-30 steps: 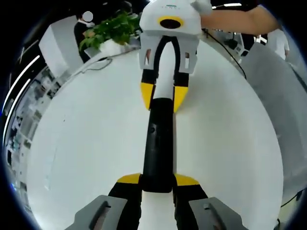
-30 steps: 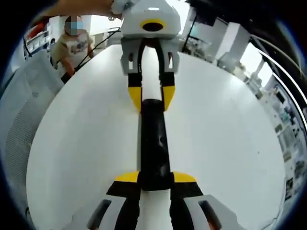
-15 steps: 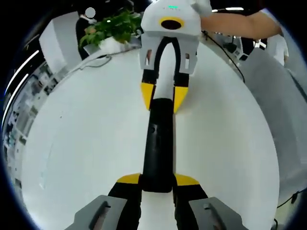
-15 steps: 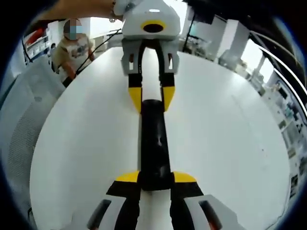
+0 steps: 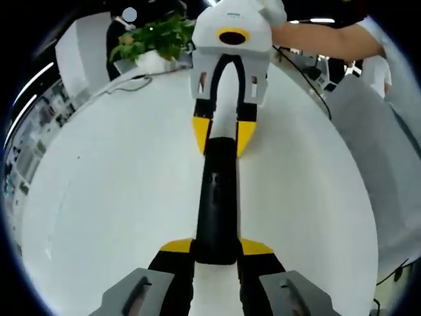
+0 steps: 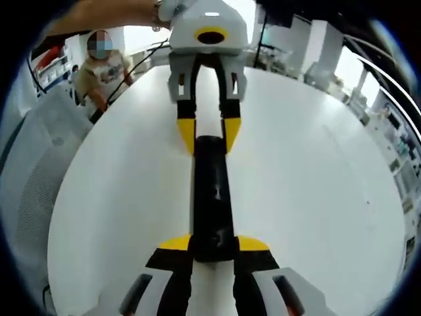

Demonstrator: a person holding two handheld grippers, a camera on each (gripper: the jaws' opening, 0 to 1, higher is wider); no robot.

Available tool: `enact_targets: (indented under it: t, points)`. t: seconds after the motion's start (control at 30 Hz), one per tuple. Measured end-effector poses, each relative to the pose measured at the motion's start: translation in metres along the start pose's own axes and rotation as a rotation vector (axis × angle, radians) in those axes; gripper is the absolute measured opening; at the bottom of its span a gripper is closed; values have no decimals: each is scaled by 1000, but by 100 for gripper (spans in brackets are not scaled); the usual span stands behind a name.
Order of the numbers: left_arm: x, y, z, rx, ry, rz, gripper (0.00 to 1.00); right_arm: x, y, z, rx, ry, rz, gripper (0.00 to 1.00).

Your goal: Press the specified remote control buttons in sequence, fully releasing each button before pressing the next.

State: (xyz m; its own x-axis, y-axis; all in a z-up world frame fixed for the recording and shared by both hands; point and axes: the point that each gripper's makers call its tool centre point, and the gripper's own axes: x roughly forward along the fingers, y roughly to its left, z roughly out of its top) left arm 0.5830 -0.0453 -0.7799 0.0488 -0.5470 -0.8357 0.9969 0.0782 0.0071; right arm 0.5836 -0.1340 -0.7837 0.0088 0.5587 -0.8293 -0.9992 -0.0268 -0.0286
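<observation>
I see a big white tabletop [image 5: 99, 197], and above it the long black remote control [image 5: 217, 197] is held at both ends, its long side running straight from my left gripper [image 5: 216, 247] to my right gripper [image 6: 214, 245]. Both sets of jaws are closed tight on the remote, one on each end, facing each other. I think one gripper must let go first, since neither is free to push a button.

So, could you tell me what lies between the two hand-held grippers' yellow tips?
The long black remote control spans that stretch, one end in each hand-held gripper, above the white table; both views show this.
</observation>
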Motion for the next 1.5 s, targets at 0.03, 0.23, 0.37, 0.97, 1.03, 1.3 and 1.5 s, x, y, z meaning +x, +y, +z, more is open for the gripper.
enact_targets:
  t: [0.03, 0.23, 0.37, 0.97, 1.03, 1.3, 1.5]
  points:
    - [0, -1, 0, -1, -2, -1, 24, 0, 0, 0, 2, -1, 3, 20]
    - [0, -2, 0, 3, -2, -2, 24, 0, 0, 0, -6, 3, 12, 21]
    - [0, -2, 0, 10, -2, -1, 24, 0, 0, -1, -6, 1, 13, 21]
    - [0, 1, 1, 44, 6, 29, 27, 0, 0, -1, -4, -10, 15, 21]
    - [0, 0, 1, 47, 4, 31, 27, 0, 1, -1, -4, -12, 16, 21]
    - [-1, -1, 1, 27, 0, 37, 26, 0, 5, -1, 14, -26, 28, 27]
    - [-1, 1, 0, 12, -21, 52, 28, -1, 4, -2, 8, -13, 17, 27]
